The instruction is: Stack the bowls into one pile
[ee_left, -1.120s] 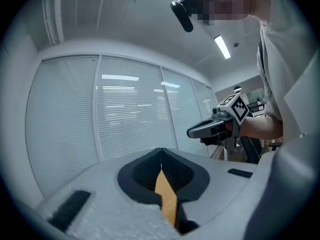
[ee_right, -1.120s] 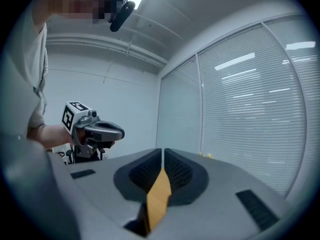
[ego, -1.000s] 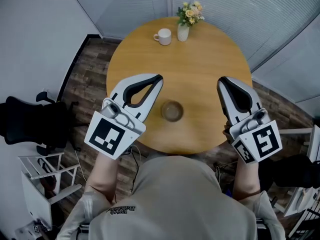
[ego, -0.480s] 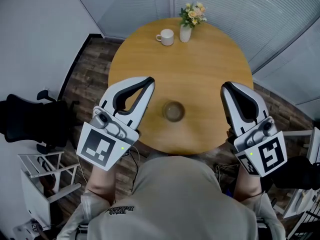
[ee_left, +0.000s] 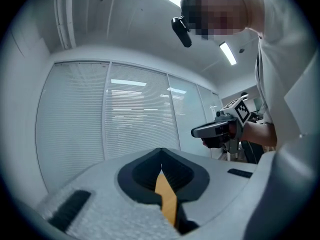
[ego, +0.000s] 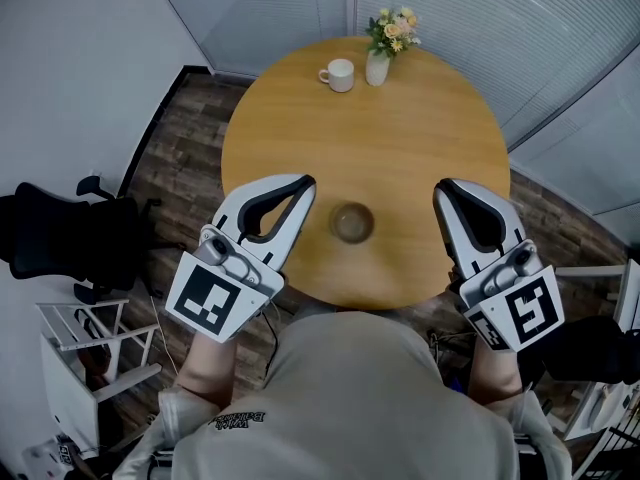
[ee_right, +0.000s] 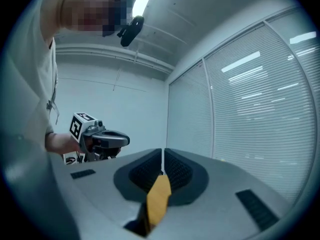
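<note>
Round wooden table [ego: 400,128] seen from above in the head view. One bowl [ego: 351,222] noted on it, near the edge closest to the person and about midway across; whether more bowls are nested inside cannot be told from this angle.

Left gripper [ego: 305,181] is held to the bowl's left, its tip just beside the bowl but apart from it, angled inward toward the table's middle. In the left gripper view its jaws are seen pressed together at the tips [ee_left: 161,151], with nothing gripped; only a sliver of table wood shows through the slit further back.

Right gripper [ego: 442,186] is held to the bowl's right, somewhat farther off than the left one, with bare tabletop between it and the bowl. Its jaws are likewise seen closed tip to tip [ee_right: 163,151] and empty. The bowl lies between the two grippers and slightly nearer the person than both tips; neither touches it.

Each gripper is visible in the other's view: right one [ee_left: 215,130], left one [ee_right: 107,140].

At the table's far edge a white mug [ego: 340,75] and a vase of flowers [ego: 378,66] stand side by side, well apart from the bowl
</note>
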Demonstrator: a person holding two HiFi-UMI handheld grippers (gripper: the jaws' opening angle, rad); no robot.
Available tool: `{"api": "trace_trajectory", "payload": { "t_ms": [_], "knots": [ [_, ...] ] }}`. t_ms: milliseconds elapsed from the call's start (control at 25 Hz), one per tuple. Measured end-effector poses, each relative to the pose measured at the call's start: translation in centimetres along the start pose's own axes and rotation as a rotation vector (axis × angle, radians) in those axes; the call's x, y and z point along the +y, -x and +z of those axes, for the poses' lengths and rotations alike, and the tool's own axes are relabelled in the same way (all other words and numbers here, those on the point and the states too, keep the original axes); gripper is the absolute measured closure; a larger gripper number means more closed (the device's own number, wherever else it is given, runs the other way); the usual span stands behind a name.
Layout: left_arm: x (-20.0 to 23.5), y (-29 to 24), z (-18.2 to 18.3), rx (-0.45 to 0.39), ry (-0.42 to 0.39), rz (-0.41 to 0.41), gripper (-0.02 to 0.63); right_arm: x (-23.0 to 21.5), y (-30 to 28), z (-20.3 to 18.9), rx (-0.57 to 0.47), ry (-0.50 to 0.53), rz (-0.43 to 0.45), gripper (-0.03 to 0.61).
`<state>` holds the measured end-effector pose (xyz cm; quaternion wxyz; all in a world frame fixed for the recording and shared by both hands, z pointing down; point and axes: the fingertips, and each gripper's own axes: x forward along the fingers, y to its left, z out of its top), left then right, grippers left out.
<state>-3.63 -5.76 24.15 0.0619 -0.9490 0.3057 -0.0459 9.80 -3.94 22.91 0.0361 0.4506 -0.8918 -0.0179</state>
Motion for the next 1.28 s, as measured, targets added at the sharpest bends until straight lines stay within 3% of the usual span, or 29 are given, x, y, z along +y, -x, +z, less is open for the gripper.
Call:
{"api": "trace_trajectory", "payload": {
  "t_ms": [520,1280],
  "knots": [
    [-0.2,0.0,-1.2,0.047,-0.005,-0.011,0.592,1.4,-0.7,-1.5,0.053,0.009,0.034,0.543],
    [-0.1,0.6,-1.8,0.05,0.011,-0.009,0.592,2.1,-1.3,-2.5,0.071,0.004,0.032,0.543]
  ]
}}
